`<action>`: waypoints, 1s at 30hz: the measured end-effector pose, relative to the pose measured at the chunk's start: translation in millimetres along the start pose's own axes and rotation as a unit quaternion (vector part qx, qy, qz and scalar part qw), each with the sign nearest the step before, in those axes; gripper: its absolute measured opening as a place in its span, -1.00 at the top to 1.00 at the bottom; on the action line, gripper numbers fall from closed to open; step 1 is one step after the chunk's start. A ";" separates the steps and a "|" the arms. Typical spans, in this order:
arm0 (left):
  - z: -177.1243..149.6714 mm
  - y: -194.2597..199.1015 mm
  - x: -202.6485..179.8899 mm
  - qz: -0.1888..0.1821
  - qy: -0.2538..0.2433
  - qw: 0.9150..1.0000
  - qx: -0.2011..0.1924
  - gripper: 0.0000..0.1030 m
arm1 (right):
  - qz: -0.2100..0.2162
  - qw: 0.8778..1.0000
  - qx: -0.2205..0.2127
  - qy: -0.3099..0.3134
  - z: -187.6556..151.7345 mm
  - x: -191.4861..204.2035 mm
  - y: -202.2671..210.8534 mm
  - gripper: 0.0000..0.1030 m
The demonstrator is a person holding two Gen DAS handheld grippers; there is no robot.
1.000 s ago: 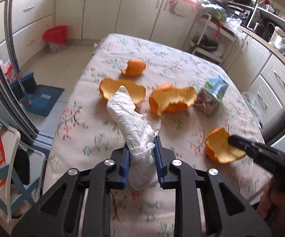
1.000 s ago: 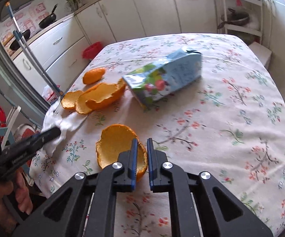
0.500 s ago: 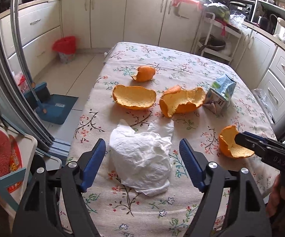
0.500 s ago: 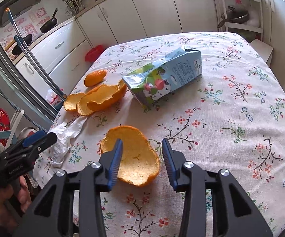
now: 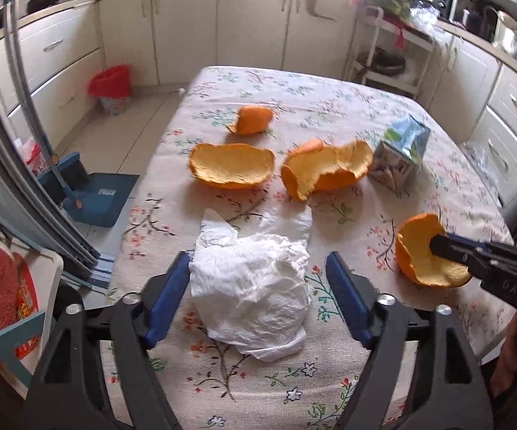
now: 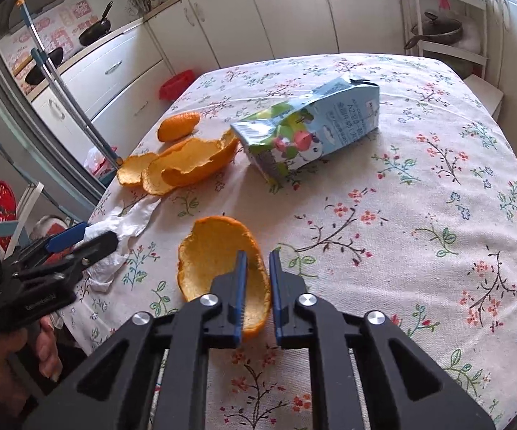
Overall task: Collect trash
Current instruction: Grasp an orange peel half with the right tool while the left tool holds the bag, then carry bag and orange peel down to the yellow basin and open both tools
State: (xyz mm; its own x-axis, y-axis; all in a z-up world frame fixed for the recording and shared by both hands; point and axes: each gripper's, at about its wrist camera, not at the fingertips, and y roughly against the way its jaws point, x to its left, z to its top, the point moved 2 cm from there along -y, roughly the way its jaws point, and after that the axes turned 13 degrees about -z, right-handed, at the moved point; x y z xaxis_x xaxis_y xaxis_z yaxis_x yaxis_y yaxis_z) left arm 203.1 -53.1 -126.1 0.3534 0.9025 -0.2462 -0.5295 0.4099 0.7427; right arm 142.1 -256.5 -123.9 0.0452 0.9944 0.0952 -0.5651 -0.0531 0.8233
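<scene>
A crumpled white paper towel (image 5: 255, 286) lies on the flowered tablecloth (image 5: 330, 82) between the wide-open fingers of my left gripper (image 5: 258, 268), which do not touch it. My right gripper (image 6: 257, 268) has its fingers close on either side of the right rim of an orange peel cup (image 6: 219, 254), also seen in the left wrist view (image 5: 423, 251); whether they pinch it is unclear. Further back lie a flat peel (image 5: 231, 165), a torn peel (image 5: 326, 173), a small peel (image 5: 253, 120) and a crushed milk carton (image 6: 308, 132).
A red bin (image 5: 110, 84) stands on the floor by the cabinets at the left. A blue dustpan and broom (image 5: 93, 197) sit on the floor beside the table's left edge. Cabinets (image 5: 502, 114) run along the right.
My left gripper opened and let the paper towel drop onto the table. My right gripper opened off the peel, then narrowed again around its rim.
</scene>
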 end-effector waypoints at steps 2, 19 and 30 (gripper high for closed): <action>-1.9 -4.3 -2.2 -0.013 0.001 1.000 0.012 0.54 | 0.003 1.000 -0.004 0.002 0.5 1.3 2.6 0.84; -11.3 68.4 -31.9 -0.050 -0.023 0.994 -0.090 0.76 | 0.040 0.998 -0.026 -0.048 -8.3 -9.6 33.1 0.87; -35.9 101.8 -36.9 -0.058 -0.021 0.991 -0.118 0.75 | 0.057 0.995 -0.045 -0.069 -32.7 -14.7 63.5 0.87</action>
State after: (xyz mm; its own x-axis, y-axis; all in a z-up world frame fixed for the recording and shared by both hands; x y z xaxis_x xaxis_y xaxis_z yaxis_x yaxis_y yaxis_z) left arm 108.5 -39.9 -63.7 0.4522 0.8430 -0.2913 -0.6473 0.5349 0.5430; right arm 78.7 -271.5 -91.4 0.0863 0.9601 0.2658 -0.6436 -0.1499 0.7506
